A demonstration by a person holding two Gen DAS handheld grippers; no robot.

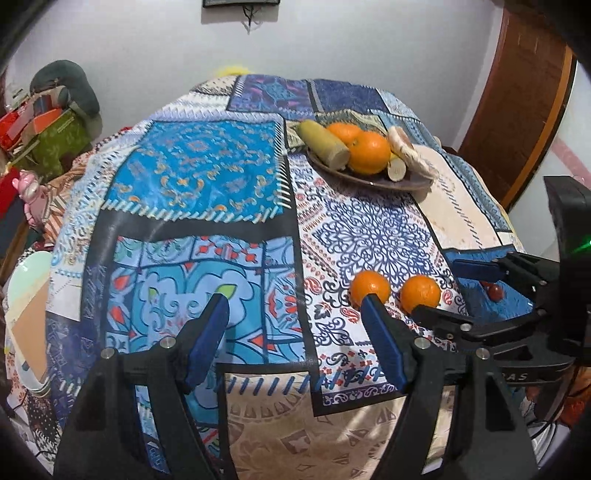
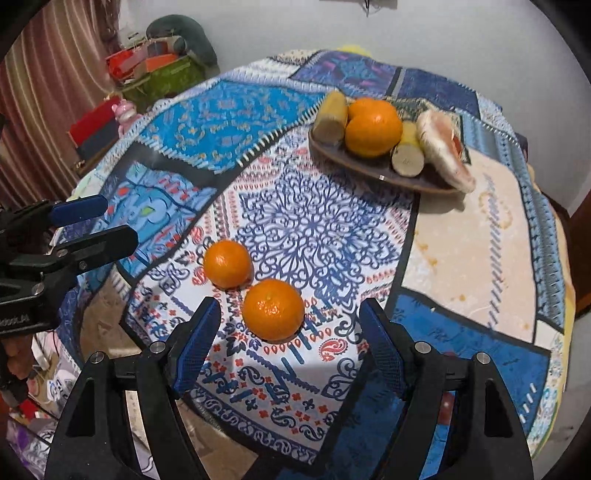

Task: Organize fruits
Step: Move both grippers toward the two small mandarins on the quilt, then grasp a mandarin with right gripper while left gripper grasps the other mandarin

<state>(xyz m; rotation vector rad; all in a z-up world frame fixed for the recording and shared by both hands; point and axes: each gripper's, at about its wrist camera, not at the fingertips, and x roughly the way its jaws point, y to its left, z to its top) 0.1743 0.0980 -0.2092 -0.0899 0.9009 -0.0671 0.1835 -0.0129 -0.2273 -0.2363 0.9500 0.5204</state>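
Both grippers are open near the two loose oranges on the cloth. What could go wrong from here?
1. The two loose oranges sit close together; closing the right gripper on the nearer could nudge the other, which may roll.
2. The plate looks crowded, so an added orange may slide off.

A pale wall (image 1: 147, 44) stood behind the table (image 2: 480, 258), which wore a patchwork cloth (image 1: 207, 173) of blue, white and beige. A wooden door (image 1: 517, 110) rose at the right, a striped curtain (image 2: 44, 110) at the left. Boxes (image 2: 147, 62) (red, orange, green) were piled in the corner under a dark cushion (image 2: 188, 33).
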